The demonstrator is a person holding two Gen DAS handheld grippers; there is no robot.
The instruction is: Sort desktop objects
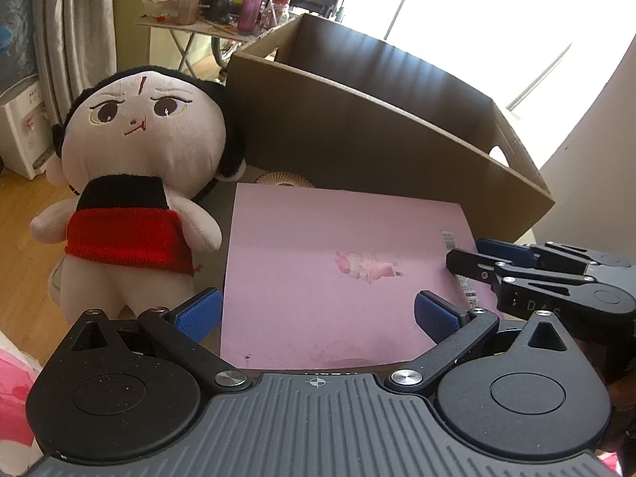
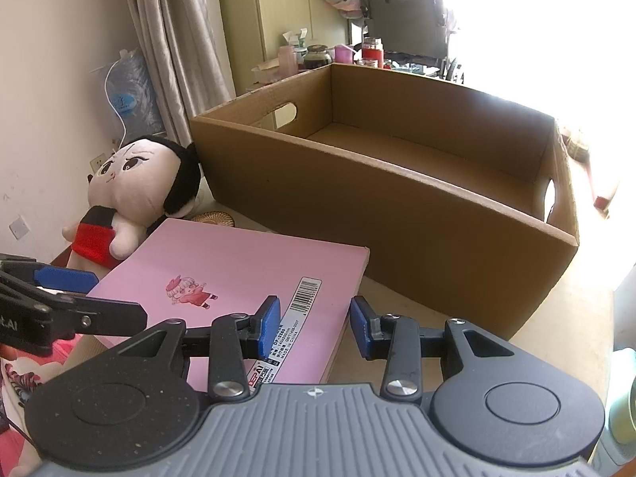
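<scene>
Pink book [image 2: 234, 278] lay flat near the tabletop's near edge, in front of the open cardboard box [image 2: 397, 206], with the plush doll [image 1: 135, 183] standing by its left side toward the tabletop's left edge. Box looked empty, so sorting seemed barely started; the book was probably the first thing to go in.

Right gripper [image 2: 314, 328] had its jaws part open with a clear gap and nothing clamped. Book's near right corner, with the barcode strip, sat under and between the blue pads; left pad [image 2: 269, 326] over the cover, right pad just off the book's right edge. Whether either pad touched the book, couldn't tell.

Left gripper [image 1: 318, 310] had its jaws wide, empty, straddling the book's near left part from above.

To do it well: get one pad under the right edge, one on the cover, close firmly, and steady the other side with the left. Thin, flat book, so it could slip or tilt when lifted over the box wall.
</scene>
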